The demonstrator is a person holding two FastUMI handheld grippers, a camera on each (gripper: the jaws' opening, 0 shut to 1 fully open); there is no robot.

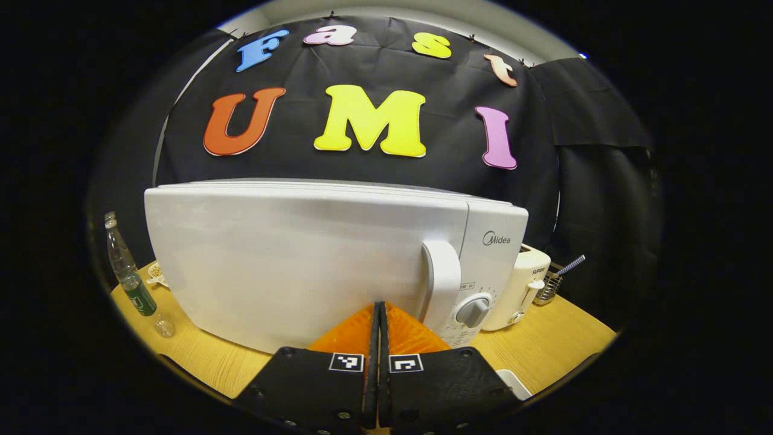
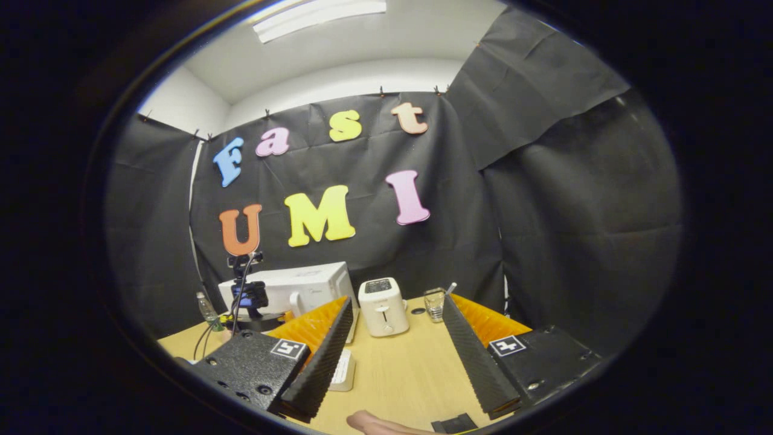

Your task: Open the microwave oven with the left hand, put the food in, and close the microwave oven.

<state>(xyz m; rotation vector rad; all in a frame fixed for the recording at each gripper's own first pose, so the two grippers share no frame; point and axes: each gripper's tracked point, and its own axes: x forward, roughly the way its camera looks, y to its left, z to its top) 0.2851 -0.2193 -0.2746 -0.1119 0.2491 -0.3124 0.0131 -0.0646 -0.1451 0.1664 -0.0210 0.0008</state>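
A: Two tools are involved. The left tool (image 1: 378, 314) is clenched on nothing, its fingers pressed flat together, and is aimed at the microwave (image 1: 314, 260), which is seen closed on the table (image 1: 543, 344).

B: Where is the handle (image 1: 442, 284) placed?

A: At about 1 o'clock from the fingertips, just beside them. The dial (image 1: 472, 312) is found further toward 2 o'clock.

B: And the right tool (image 2: 395, 338)?

A: It is released, with its fingers spread wide over the table, and the toaster (image 2: 383, 306) is seen at 12 o'clock between them. No food can be made out with any certainty.

B: What could be spoiled from here?

A: With the fingers kept together, the handle cannot be gripped; it would only be nudged, and the microwave might be pushed back. If the reach is drifted rightward, the dial could be struck instead. The bottle (image 1: 128, 272), at 9 o'clock, is probably safe.
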